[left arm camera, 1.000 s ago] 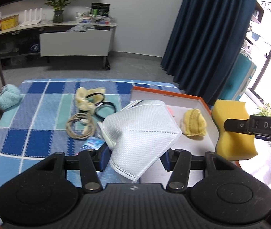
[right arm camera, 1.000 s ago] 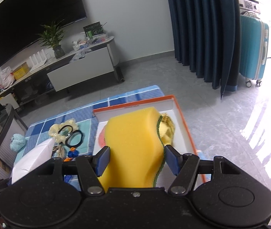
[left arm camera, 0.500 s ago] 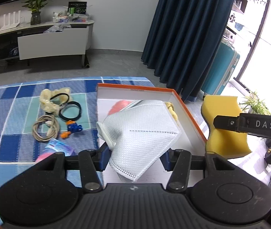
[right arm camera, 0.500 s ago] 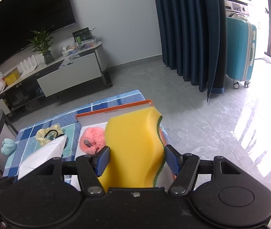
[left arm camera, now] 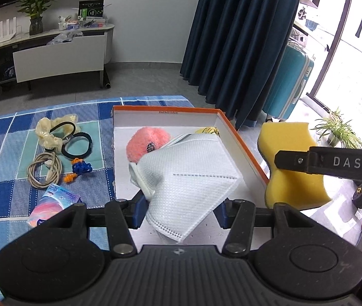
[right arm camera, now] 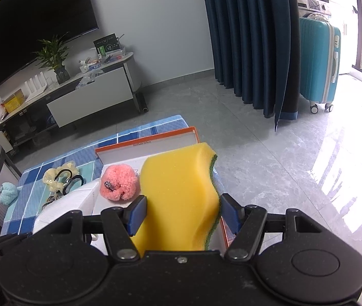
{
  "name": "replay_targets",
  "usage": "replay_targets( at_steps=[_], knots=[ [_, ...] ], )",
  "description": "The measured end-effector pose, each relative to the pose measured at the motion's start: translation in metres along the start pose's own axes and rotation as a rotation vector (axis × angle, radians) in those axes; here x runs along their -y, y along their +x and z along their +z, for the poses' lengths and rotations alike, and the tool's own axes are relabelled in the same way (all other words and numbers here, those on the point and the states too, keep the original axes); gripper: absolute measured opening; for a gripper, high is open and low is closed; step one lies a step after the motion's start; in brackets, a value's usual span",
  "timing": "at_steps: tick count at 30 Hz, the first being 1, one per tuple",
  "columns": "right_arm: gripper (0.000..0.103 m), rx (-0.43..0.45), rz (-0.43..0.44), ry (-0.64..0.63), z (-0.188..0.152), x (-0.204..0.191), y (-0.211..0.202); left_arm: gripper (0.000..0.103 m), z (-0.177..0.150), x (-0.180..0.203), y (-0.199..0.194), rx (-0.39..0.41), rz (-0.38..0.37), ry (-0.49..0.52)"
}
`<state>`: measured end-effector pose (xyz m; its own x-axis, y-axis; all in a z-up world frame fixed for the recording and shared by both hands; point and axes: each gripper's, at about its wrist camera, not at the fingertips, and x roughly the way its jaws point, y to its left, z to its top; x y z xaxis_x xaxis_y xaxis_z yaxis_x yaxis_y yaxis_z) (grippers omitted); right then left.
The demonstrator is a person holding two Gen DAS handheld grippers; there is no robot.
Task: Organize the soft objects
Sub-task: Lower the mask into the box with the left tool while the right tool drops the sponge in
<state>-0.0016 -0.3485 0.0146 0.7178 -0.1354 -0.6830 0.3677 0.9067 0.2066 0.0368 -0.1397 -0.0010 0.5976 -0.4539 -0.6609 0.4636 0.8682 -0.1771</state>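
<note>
My left gripper (left arm camera: 179,210) is shut on a white face mask (left arm camera: 188,178), held over the near half of the orange-rimmed white box (left arm camera: 242,140). Inside the box lie a pink pompom (left arm camera: 146,144) and a yellow soft item (left arm camera: 207,130), mostly hidden behind the mask. My right gripper (right arm camera: 182,214) is shut on a yellow sponge (right arm camera: 181,196) with a green scouring side. In the left wrist view that sponge (left arm camera: 288,148) hangs just outside the box's right rim. The right wrist view shows the pompom (right arm camera: 118,183) and the box (right arm camera: 145,141) beyond the sponge.
On the blue checked cloth (left arm camera: 10,178) left of the box lie a cream scrunchie (left arm camera: 50,134), a black hair band (left arm camera: 77,145), a coiled cable (left arm camera: 44,169), blue and orange earplugs (left arm camera: 79,169) and a colourful packet (left arm camera: 53,202). A light blue knitted item (right arm camera: 7,192) sits far left. A teal suitcase (right arm camera: 318,61) stands by the curtain.
Both grippers have swung right across the table with their loads; the box now sits straight under the mask, and the pink pompom has come into view. Neither grip has changed.
</note>
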Motion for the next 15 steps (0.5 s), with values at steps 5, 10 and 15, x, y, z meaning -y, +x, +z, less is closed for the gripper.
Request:
replay_targets(
  at_steps=[5, 10, 15],
  knots=[
    [0.076, -0.013, 0.001, -0.008, 0.0, 0.001, 0.006, 0.053, -0.002, 0.001, 0.003, -0.008, 0.004, 0.001],
    [0.077, -0.031, 0.007, -0.014, -0.001, 0.003, 0.011, 0.053, -0.005, 0.005, 0.007, -0.025, 0.004, 0.003],
    [0.077, -0.05, 0.009, -0.013, -0.003, 0.006, 0.016, 0.053, -0.008, 0.008, 0.01, -0.036, -0.003, 0.007]
  ],
)
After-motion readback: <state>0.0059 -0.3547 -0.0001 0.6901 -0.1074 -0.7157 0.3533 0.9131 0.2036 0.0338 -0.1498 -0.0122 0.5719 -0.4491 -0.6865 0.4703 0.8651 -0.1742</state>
